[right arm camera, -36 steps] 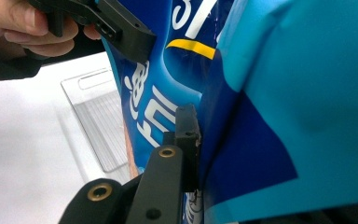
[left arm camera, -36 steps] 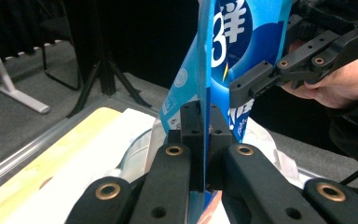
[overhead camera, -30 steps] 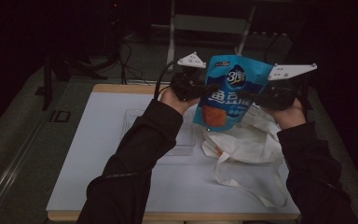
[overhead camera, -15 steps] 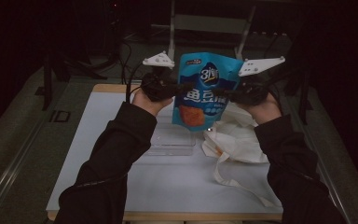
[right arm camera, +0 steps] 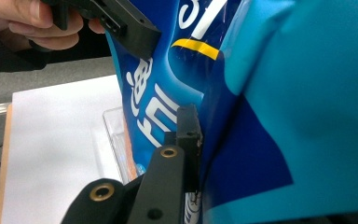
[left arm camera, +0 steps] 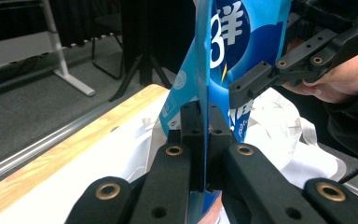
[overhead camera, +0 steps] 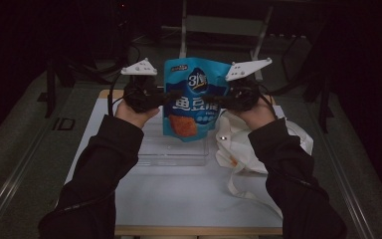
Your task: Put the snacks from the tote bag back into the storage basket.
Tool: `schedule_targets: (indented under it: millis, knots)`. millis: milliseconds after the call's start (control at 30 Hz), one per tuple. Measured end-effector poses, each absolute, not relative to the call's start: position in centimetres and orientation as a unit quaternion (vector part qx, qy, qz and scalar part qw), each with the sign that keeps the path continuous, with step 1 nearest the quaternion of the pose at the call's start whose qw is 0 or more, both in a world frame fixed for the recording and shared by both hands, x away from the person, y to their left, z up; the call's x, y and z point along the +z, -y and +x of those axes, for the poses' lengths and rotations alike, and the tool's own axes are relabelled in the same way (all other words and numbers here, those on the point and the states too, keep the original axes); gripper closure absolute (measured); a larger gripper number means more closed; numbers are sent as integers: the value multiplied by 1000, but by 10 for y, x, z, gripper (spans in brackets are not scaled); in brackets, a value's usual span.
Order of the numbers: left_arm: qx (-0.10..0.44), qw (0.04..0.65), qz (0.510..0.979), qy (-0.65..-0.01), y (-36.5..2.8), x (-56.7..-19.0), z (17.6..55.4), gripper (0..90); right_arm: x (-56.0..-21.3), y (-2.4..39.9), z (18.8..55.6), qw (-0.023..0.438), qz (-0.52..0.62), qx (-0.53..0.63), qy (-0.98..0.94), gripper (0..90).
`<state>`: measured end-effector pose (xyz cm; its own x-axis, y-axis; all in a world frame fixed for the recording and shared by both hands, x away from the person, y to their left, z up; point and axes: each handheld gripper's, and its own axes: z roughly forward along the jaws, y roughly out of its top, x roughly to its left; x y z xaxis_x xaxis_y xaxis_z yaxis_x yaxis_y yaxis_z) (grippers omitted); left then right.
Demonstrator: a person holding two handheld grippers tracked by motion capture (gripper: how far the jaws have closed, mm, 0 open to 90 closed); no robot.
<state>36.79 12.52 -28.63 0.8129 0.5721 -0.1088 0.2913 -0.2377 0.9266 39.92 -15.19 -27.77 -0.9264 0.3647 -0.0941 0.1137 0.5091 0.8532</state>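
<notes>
Left gripper (overhead camera: 171, 94) clamped shut on left edge of blue snack pouch (overhead camera: 195, 99). Pouch upright, held above clear tray (overhead camera: 176, 152), further left over table (overhead camera: 179, 199) than a second ago. Right gripper (overhead camera: 214, 99) pinching pouch's right edge. White tote bag (overhead camera: 251, 147) right of tray, unmoved.

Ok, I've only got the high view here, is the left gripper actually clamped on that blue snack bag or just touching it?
Observer: Clamped. The left gripper has both jaws pressed flat on the edge of the blue snack bag.
Operator: And the right one?
Observer: The right gripper pinches the bag's opposite edge; one jaw shows, the other sits behind the film.
Operator: Anything under the bag?
Observer: A clear plastic tray lies on the white table.
</notes>
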Motion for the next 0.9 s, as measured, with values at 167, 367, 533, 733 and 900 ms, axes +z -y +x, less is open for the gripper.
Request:
schedule_targets:
  millis: [167, 367, 533, 733, 900]
  knots:
    - [128, 553, 772, -286, -140, -290, 364, 900, -279, 133, 399, 128, 129, 469, -864, 861]
    - [137, 549, 769, -295, -158, -293, 358, 900, -283, 116, 400, 121, 122, 473, -864, 861]
    - [138, 551, 766, -301, -167, -300, 357, 900, -287, 107, 401, 119, 118, 472, -865, 861]
    - [130, 553, 762, -311, -175, -319, 361, 900, -307, 96, 406, 112, 121, 469, -868, 861]
    - [120, 552, 761, -318, -177, -335, 365, 900, -320, 94, 410, 106, 124, 464, -871, 862]
